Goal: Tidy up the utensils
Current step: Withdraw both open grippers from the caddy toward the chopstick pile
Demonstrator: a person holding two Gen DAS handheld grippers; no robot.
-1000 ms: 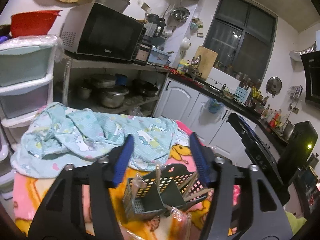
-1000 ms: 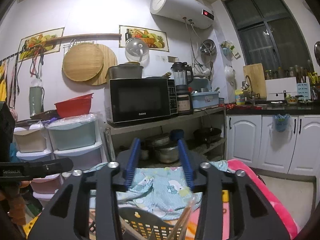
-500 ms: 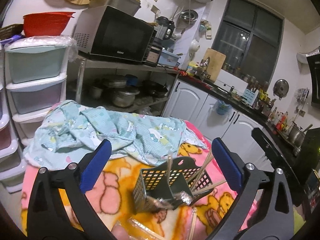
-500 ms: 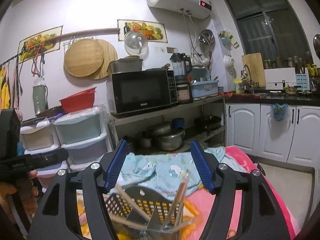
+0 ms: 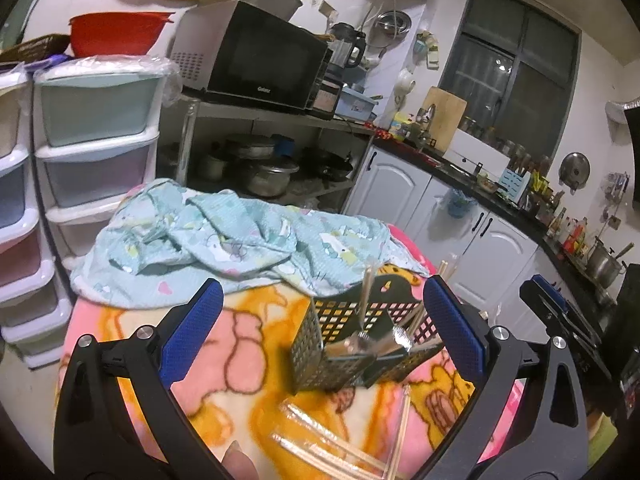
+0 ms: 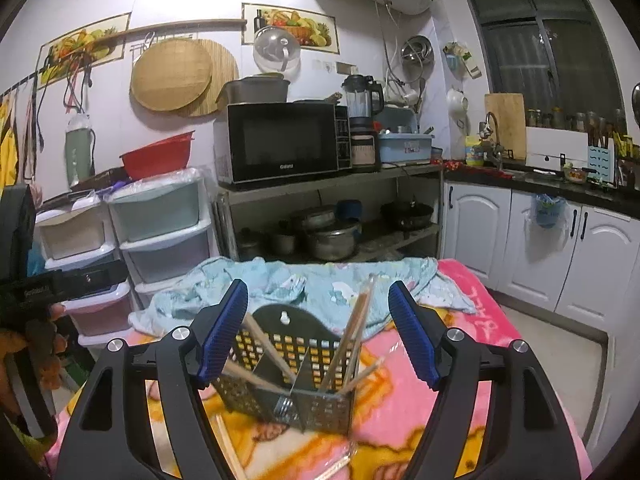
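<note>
With the left hand-held gripper (image 5: 318,326) wide open and empty, the right hand-held gripper (image 6: 318,330), jaws opening around nothing, should next pick loose chopsticks (image 5: 340,446) for the perforated utensil caddy (image 6: 294,376).

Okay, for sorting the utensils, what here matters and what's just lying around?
Part of the job:
utensil caddy
chopsticks standing in it
loose chopsticks on the blanket
fork in the caddy

Just lying about:
blue cloth
microwave
red bowl
drawer units
</note>
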